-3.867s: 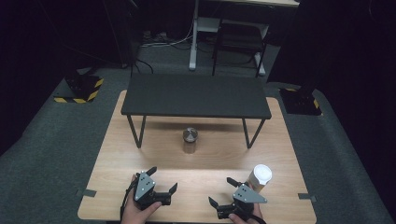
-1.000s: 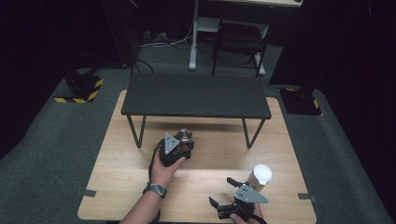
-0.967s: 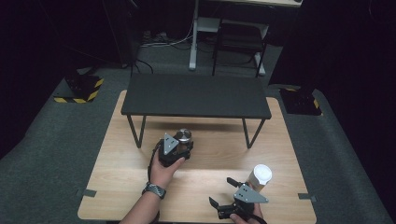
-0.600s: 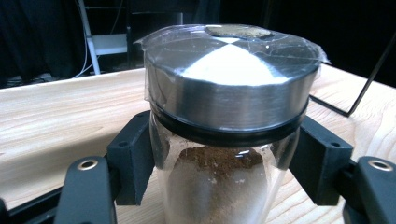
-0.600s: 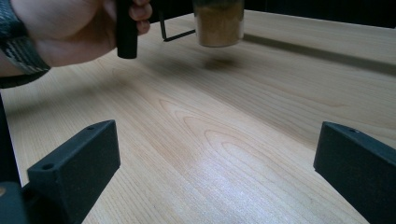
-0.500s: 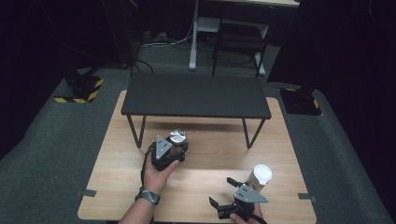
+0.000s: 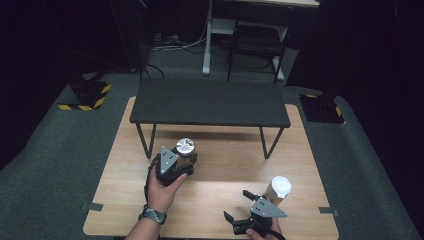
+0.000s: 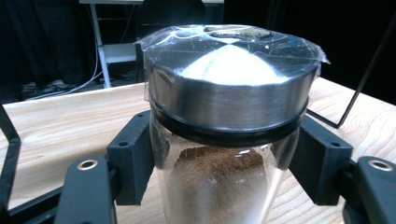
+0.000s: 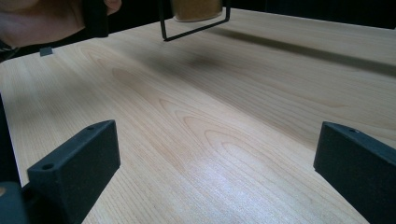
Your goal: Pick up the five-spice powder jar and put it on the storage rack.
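While brown powder is revealed inside the jar (image 8: 224, 140) clamped between the left gripper (image 7: 175, 162) fingers (image 8: 133, 158), the right gripper (image 7: 250, 220) fingers (image 9: 74, 163) are seen apart over bare tabletop (image 9: 210, 116).

Looks like a lab or test room, not a home; dark walls all round, grey carpet floor (image 7: 45, 165); a pale wood counter (image 7: 215, 200) stands alone in the middle w/ tape tabs (image 7: 95, 206) at its edges; a small black shelf (image 7: 210, 102) on thin legs sits on it; yellow-black hazard-striped bases (image 7: 87, 95) flank it left & right; cables (image 7: 175, 45) run over the floor at the back by a white desk leg (image 7: 206, 37) and a dark chair (image 7: 257, 42).
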The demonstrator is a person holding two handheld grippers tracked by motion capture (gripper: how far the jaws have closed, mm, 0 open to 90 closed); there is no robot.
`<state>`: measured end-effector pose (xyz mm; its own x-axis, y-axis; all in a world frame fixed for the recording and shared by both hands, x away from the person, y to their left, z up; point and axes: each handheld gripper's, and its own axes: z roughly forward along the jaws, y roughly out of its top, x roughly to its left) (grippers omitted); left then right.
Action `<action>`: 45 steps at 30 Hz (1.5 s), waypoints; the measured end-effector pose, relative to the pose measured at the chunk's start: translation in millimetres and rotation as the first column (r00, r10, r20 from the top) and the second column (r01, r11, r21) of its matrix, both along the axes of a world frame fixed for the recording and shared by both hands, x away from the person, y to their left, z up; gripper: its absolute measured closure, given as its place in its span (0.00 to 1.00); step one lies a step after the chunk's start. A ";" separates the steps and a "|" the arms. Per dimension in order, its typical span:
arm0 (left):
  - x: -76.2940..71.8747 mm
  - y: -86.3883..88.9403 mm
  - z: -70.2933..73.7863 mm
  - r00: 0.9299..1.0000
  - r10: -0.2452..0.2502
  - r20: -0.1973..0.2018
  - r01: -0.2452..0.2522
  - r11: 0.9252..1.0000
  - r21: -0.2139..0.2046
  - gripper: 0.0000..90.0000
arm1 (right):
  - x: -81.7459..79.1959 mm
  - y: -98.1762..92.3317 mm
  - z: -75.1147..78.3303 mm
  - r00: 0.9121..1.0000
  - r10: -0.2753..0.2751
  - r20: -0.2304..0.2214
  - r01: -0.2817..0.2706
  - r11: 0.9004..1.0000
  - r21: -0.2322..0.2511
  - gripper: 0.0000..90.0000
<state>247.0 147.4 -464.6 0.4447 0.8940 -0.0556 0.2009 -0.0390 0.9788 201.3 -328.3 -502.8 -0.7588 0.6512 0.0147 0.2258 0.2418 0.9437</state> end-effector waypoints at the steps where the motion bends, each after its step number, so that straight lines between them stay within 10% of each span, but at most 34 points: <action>1: -1.1 0.2 1.0 1.000 0.000 0.002 0.000 1.000 0.000 0.35 | 0.0 -0.1 -0.1 1.000 0.000 0.000 0.000 1.000 0.001 0.00; 45: -20.3 -3.3 90.5 0.990 0.056 0.133 -0.056 0.998 -0.005 0.35 | -0.6 -0.9 -0.8 1.000 -0.003 0.004 0.003 1.000 0.004 0.00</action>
<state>226.7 144.1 -374.1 0.3970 0.9178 -0.0005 0.0712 -0.0303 0.9970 200.7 -329.2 -503.6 -0.7566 0.6537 0.0143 0.2229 0.2373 0.9455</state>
